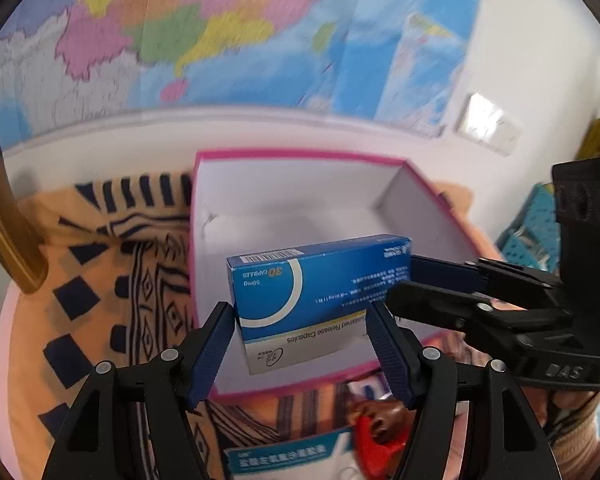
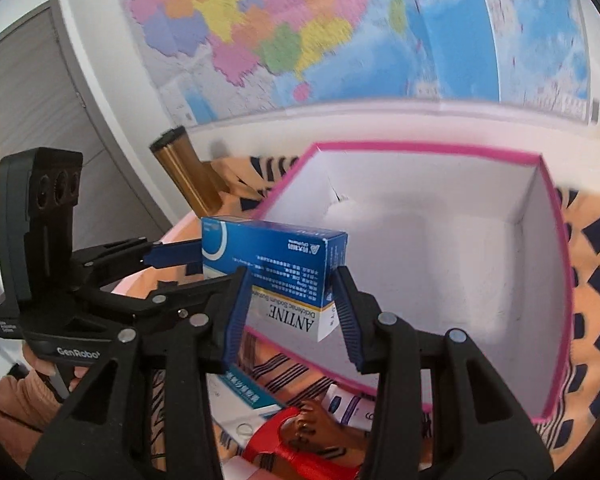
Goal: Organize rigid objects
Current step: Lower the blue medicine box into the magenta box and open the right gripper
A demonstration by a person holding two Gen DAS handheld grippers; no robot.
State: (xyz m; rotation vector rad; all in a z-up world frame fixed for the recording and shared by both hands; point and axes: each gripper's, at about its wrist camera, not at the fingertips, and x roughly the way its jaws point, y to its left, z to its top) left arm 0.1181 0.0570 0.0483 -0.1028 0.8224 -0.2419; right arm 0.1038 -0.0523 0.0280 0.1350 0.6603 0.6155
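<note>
A blue and white medicine box (image 1: 312,292) is held in the air over the near edge of an open pink-rimmed white box (image 1: 300,156). My left gripper (image 1: 300,320) is shut on one end of the medicine box. My right gripper (image 2: 292,292) is shut on the other end (image 2: 292,276). Each gripper shows in the other's view: the right one (image 1: 480,296) comes in from the right, the left one (image 2: 140,268) from the left. The pink-rimmed box (image 2: 420,148) looks bare inside.
An orange cloth with dark patterns (image 1: 100,280) covers the table. A teal and white carton (image 1: 276,456), a red and brown figure (image 2: 300,436) and a white and purple packet (image 2: 348,404) lie in front of the pink box. A gold cylinder (image 2: 188,176) stands behind left. A map hangs on the wall.
</note>
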